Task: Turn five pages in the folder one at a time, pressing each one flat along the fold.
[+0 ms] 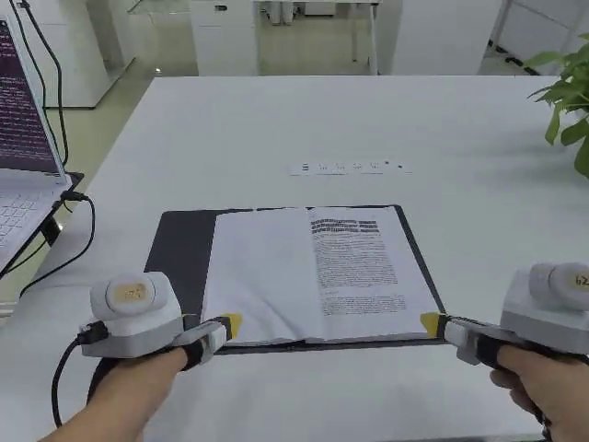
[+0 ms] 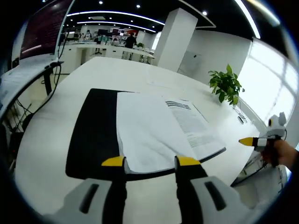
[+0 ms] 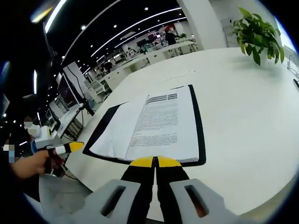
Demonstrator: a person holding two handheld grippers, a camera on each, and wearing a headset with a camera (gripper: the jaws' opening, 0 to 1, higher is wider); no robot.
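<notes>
A black folder (image 1: pixel 179 249) lies open on the white table, with white pages spread across it. Its right page (image 1: pixel 359 262) carries printed text, while the left page (image 1: pixel 262 267) is blank. My left gripper (image 1: pixel 232 326) hovers at the folder's near left corner, jaws open with nothing between them; its yellow tips (image 2: pixel 114 161) frame the folder's near edge (image 2: pixel 154 171). My right gripper (image 1: pixel 429 323) sits at the near right corner of the folder (image 3: pixel 198 135), its yellow tips (image 3: pixel 155 162) pressed together and empty.
A laptop (image 1: pixel 23 157) with cables stands at the table's left edge. At the far right is a green plant (image 1: pixel 569 101). A row of small items (image 1: pixel 345 168) lies beyond the folder. Bare tabletop (image 1: pixel 368 120) surrounds the folder.
</notes>
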